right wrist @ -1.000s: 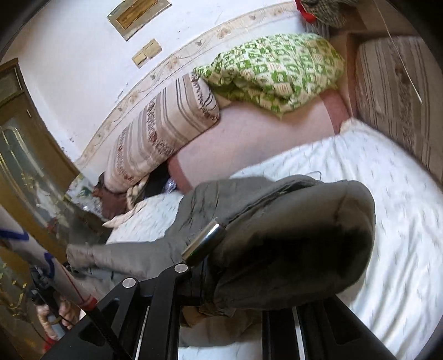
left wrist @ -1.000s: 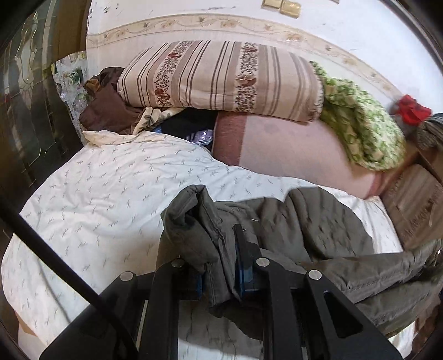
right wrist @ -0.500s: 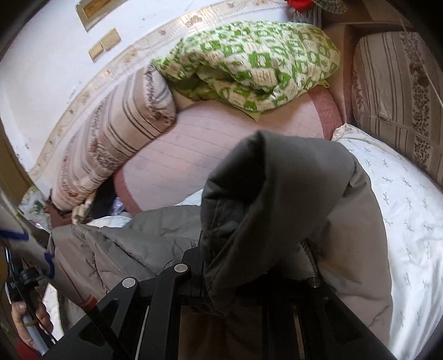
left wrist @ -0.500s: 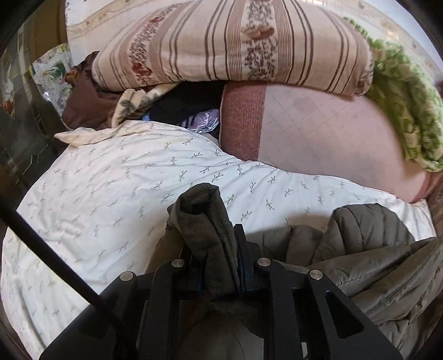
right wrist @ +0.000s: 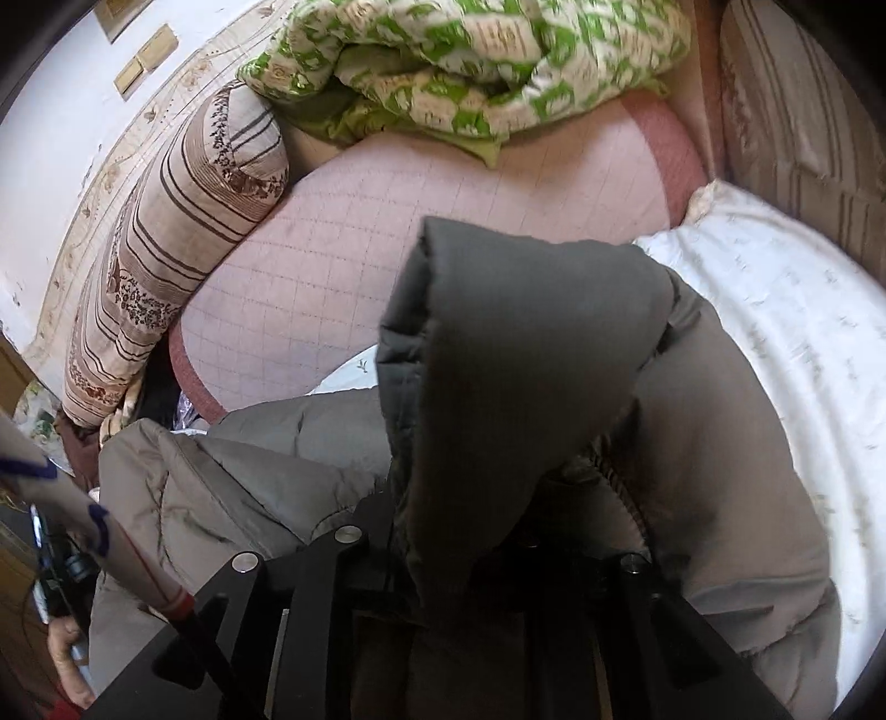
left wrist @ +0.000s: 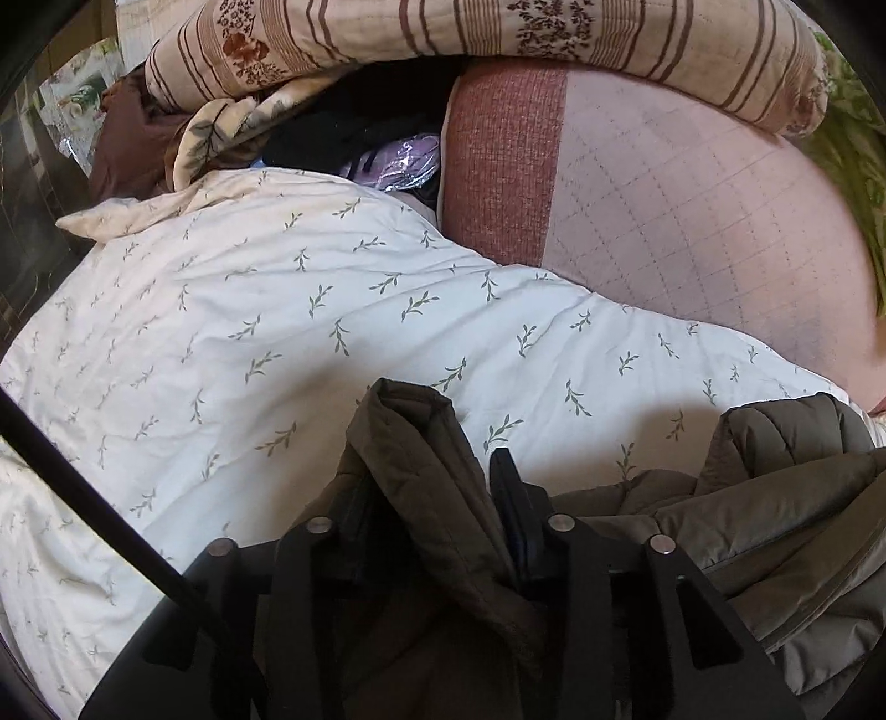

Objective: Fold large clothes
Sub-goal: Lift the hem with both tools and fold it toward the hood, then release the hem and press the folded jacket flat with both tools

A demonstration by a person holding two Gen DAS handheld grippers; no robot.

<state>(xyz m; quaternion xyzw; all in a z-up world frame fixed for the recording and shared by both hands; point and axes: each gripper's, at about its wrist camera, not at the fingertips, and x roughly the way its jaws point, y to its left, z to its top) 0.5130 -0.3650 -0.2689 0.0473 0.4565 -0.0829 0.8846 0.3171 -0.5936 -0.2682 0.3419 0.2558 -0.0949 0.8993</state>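
Note:
An olive-grey padded jacket (left wrist: 775, 498) lies on the white leaf-print bed cover (left wrist: 249, 332). My left gripper (left wrist: 432, 493) is shut on a bunched fold of the jacket, which sticks up between the fingers. In the right wrist view the jacket (right wrist: 720, 498) spreads over the bed. My right gripper (right wrist: 487, 531) is shut on a thick folded part of it (right wrist: 526, 332) that rises in front of the camera and hides the fingertips.
A striped floral pillow (left wrist: 498, 39) and a pink quilted mattress pad (left wrist: 692, 221) lie at the bed's head. A green patterned quilt (right wrist: 470, 72) sits on top. Dark clothes (left wrist: 138, 127) pile at the left. Another striped cushion (right wrist: 803, 111) stands at the right.
Both grippers have moved forward toward the head of the bed, carrying the jacket. The pillow and pink pad are much nearer now. Both grips have stayed shut.

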